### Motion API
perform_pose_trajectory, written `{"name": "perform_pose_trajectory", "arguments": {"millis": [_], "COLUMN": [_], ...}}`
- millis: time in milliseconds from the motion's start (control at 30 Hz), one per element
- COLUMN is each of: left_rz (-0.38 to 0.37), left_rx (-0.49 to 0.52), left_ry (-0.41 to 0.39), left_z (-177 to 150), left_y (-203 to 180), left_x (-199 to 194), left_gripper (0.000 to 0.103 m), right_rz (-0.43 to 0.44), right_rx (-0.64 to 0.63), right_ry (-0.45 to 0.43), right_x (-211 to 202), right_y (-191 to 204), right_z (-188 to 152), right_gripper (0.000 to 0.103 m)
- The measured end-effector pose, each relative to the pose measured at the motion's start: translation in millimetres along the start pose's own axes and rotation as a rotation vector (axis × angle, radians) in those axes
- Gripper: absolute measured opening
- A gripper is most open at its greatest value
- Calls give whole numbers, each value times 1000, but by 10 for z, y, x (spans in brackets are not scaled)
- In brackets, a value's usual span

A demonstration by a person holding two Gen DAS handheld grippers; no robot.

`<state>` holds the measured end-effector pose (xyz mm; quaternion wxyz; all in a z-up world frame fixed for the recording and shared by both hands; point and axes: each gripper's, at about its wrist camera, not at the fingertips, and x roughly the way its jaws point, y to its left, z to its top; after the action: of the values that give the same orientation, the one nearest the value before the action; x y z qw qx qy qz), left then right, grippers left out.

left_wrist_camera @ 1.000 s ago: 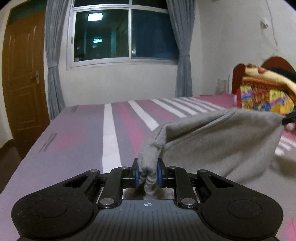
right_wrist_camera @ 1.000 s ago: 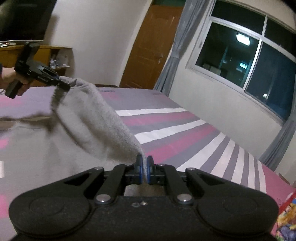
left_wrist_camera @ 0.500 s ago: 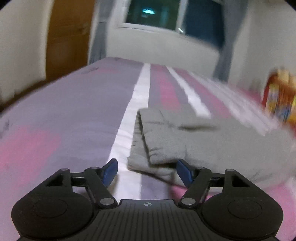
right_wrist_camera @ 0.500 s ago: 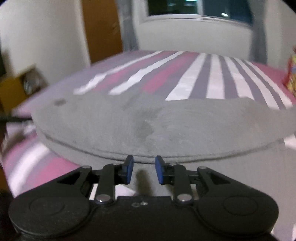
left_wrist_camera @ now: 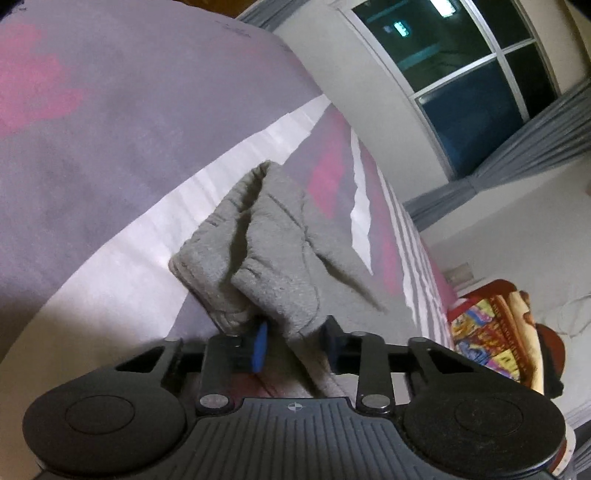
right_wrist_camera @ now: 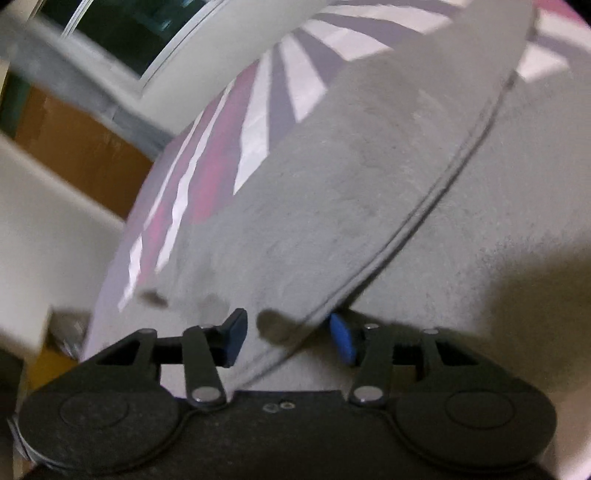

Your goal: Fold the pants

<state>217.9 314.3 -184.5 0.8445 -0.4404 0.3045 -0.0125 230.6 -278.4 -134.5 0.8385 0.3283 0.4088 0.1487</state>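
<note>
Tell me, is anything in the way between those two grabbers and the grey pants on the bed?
Nothing visible. The left gripper is open with the pants' bunched end already between its fingers. The right gripper is open too, straddling the folded edge of the pants, which lie on the striped bedsheet.

My left gripper (left_wrist_camera: 293, 345) has its right pad hidden behind the pants (left_wrist_camera: 280, 258) cuff. In my right view the window (right_wrist_camera: 122, 33) and door (right_wrist_camera: 74, 147) are smeared by blur, and the pants run off the frame's edge.
</note>
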Motion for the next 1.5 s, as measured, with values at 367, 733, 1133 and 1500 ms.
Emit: {"name": "perform_pose_trajectory", "arguments": {"millis": [367,733,1133,1500], "left_rz": [-56,79,265,261], "left_rx": [27,66,195,121], "left_ry": [-87,-66,4,27], "left_z": [15,100,6,8], "left_y": [-247,-153,-366,-183], "left_x": [-271,-254,-162,-60], "left_gripper": [21,19,66,66], "right_rz": [72,48,0,-39], "right_rx": [-106,-115,9,225], "right_ry": [-99,-41,-119,-223], "right_x": [-624,-869,-1170,-1293], "right_y": [41,-207,-862,-1608], "right_z": [-207,-570,-296,124], "right_gripper": [5,5,33,5]}}
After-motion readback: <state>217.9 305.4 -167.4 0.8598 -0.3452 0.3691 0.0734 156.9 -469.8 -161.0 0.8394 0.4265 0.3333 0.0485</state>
